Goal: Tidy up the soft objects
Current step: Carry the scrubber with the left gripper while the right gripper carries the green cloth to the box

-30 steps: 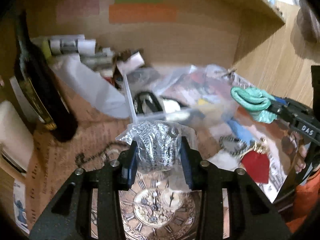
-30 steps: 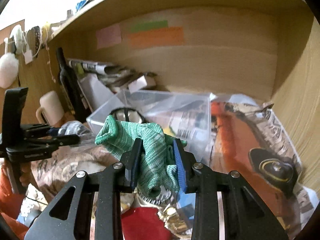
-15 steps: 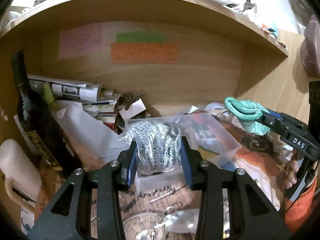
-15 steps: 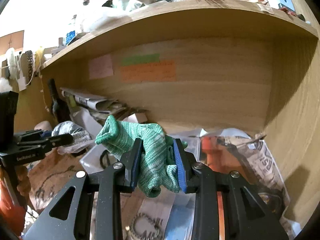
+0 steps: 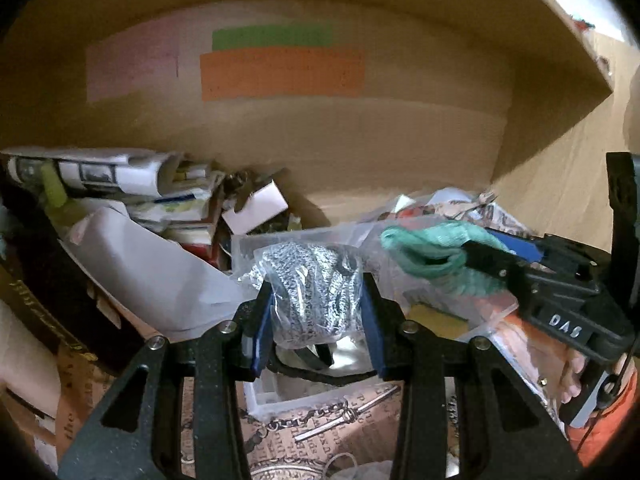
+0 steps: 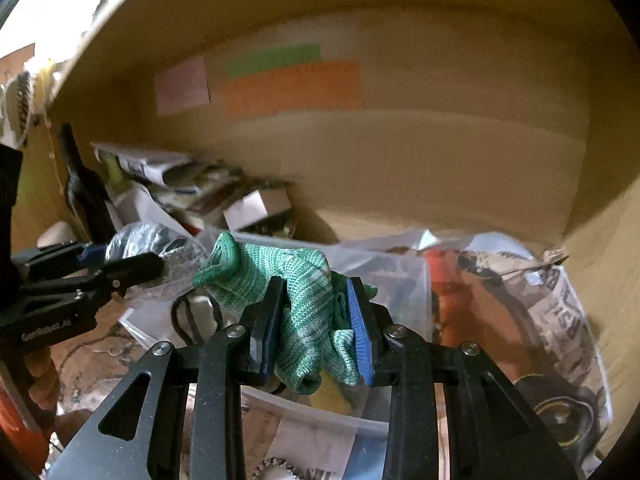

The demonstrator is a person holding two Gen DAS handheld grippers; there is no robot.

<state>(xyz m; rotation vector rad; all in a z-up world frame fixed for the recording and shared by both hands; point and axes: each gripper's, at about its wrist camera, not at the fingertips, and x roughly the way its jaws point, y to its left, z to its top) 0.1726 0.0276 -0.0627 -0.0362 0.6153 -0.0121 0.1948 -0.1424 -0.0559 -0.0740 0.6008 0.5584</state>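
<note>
My left gripper (image 5: 316, 320) is shut on a clear plastic bag holding a grey knitted item (image 5: 312, 292), held above a clear plastic box (image 5: 280, 400). The bag and left gripper also show at the left of the right wrist view (image 6: 148, 244). My right gripper (image 6: 316, 328) is shut on a crumpled green knitted cloth (image 6: 296, 292), held over the same clear box (image 6: 400, 276). In the left wrist view the green cloth (image 5: 436, 252) hangs from the right gripper just right of the bag.
A wooden shelf alcove with pink, green and orange notes (image 5: 280, 72) on its back wall. Rolled newspapers and small boxes (image 5: 132, 184) are piled at the back left. A dark bottle (image 6: 84, 184) stands at the left. Printed papers (image 6: 560, 320) cover the right.
Both grippers have moved forward and lower into the alcove, over the clear box, still holding their items. The two grippers are closer together.
</note>
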